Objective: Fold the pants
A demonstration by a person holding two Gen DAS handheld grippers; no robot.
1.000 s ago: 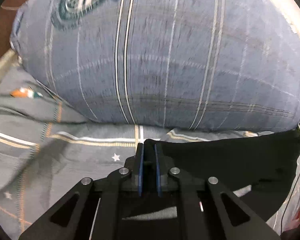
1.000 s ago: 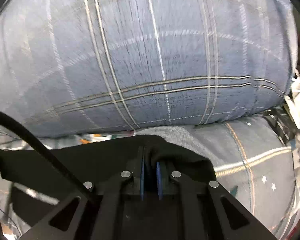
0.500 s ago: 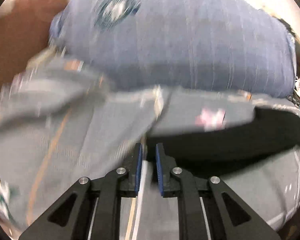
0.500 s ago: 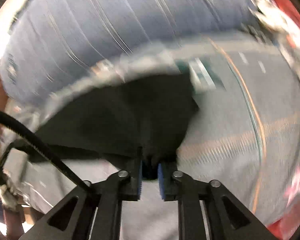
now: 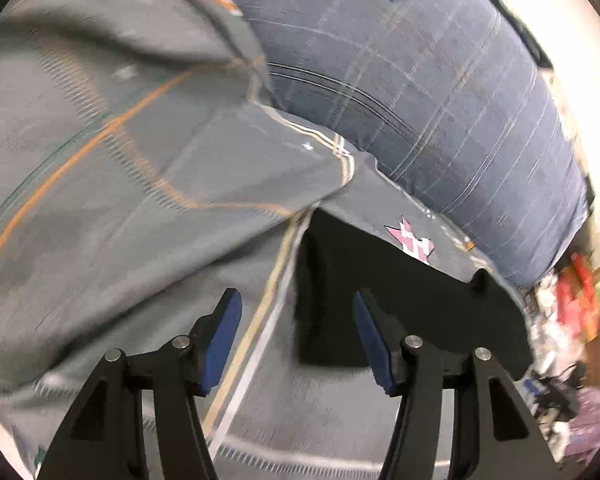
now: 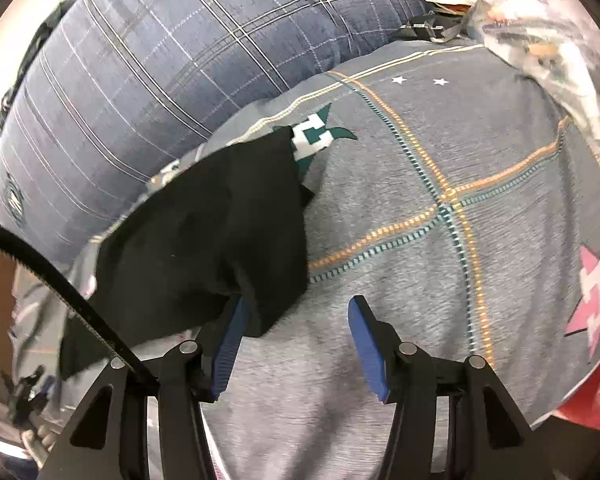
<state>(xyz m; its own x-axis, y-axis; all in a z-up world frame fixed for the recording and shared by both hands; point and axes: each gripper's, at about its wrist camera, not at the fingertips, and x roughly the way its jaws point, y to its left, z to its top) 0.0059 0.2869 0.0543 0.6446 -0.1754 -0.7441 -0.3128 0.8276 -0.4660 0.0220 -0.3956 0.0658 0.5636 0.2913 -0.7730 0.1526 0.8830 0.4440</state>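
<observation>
The black pants point(image 5: 388, 292) lie folded flat on the grey patterned bedsheet point(image 5: 140, 200). My left gripper point(image 5: 296, 332) is open above the sheet, its jaws straddling the pants' left edge without holding it. In the right wrist view the pants point(image 6: 212, 224) spread up and left from my right gripper point(image 6: 296, 332), which is open. A corner of the black cloth drapes over its left finger point(image 6: 232, 328); the right finger hangs over bare sheet point(image 6: 420, 200).
A big blue plaid pillow point(image 5: 440, 92) lies along the far side of the bed and shows in the right wrist view point(image 6: 140, 60). Plastic bags and red clutter point(image 6: 520, 20) sit at the right edge. A black cable point(image 6: 40, 268) crosses at the left.
Both grippers were shut on the black pants one second ago. They have laid the cloth down on the sheet, opened, and pulled back from the pillow.
</observation>
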